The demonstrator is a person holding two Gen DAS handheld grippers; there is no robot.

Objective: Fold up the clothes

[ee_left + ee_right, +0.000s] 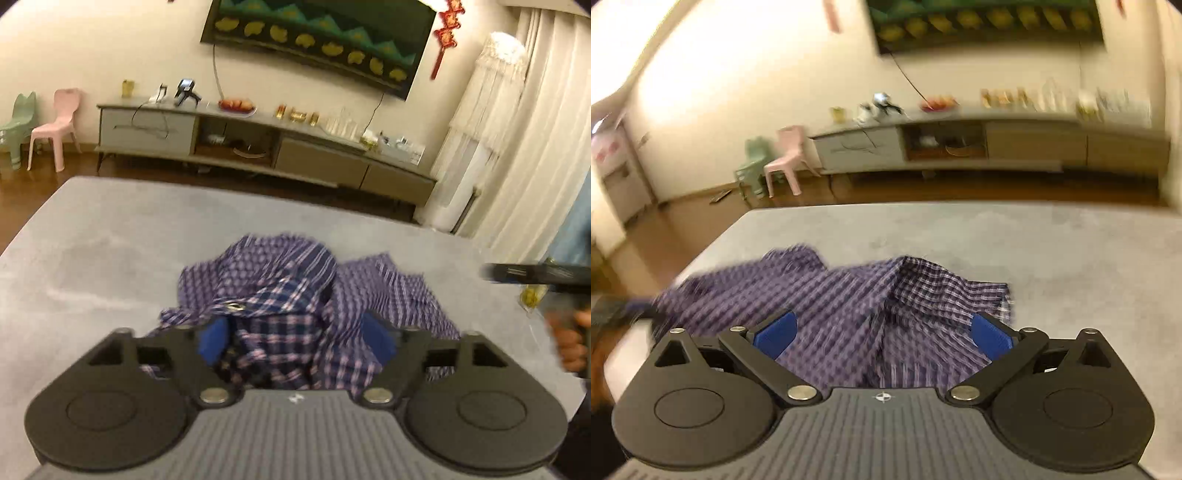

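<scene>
Both your grippers stand with jaws spread wide and nothing clamped: the left gripper (297, 341) hangs over the near side of the purple checked garment (295, 291), cloth lying loose between its blue pads, and the right gripper (884, 332) sits likewise over the garment's near right part. That garment is crumpled in a heap on the near part of the grey table (110, 229), so no fold looks made yet, though blur hides detail. You've nearly everything left: spread it flat, then fold.
</scene>
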